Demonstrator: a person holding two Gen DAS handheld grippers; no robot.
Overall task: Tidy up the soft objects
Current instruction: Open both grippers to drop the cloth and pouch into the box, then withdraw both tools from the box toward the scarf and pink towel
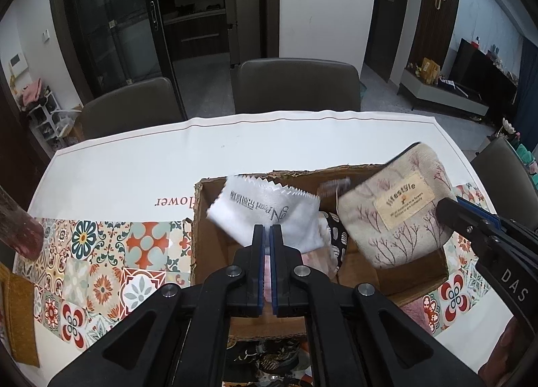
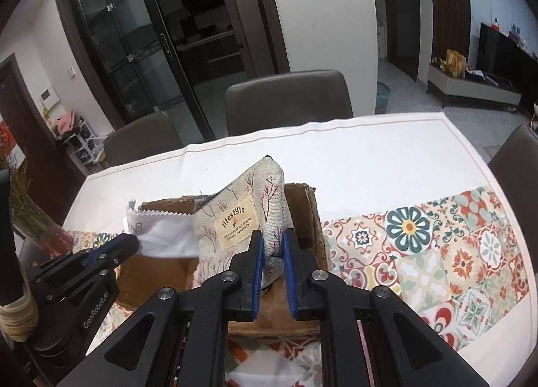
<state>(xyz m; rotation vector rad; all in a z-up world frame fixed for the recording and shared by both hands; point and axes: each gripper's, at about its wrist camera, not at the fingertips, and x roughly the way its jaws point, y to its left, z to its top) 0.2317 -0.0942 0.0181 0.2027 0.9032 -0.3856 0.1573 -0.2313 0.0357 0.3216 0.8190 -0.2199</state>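
Two soft things are held above the cardboard box (image 1: 198, 218), which serves as the landmark on the tabletop (image 1: 134, 165). The white cleaning cloth (image 1: 269, 215) is pinched in the left gripper (image 1: 268, 235), its fingers (image 1: 258, 242) pressed together on the fabric, over the box's left half. The "lifestyle" fabric pouch (image 2: 242, 215) is clamped by its lower edge in the right gripper (image 2: 273, 245), over the box's right half. Inside the box, a pinkish item and a black-and-white patterned one are already seen — so part of the sorting appears done. Judged left: both held pieces to be lowered in and released.
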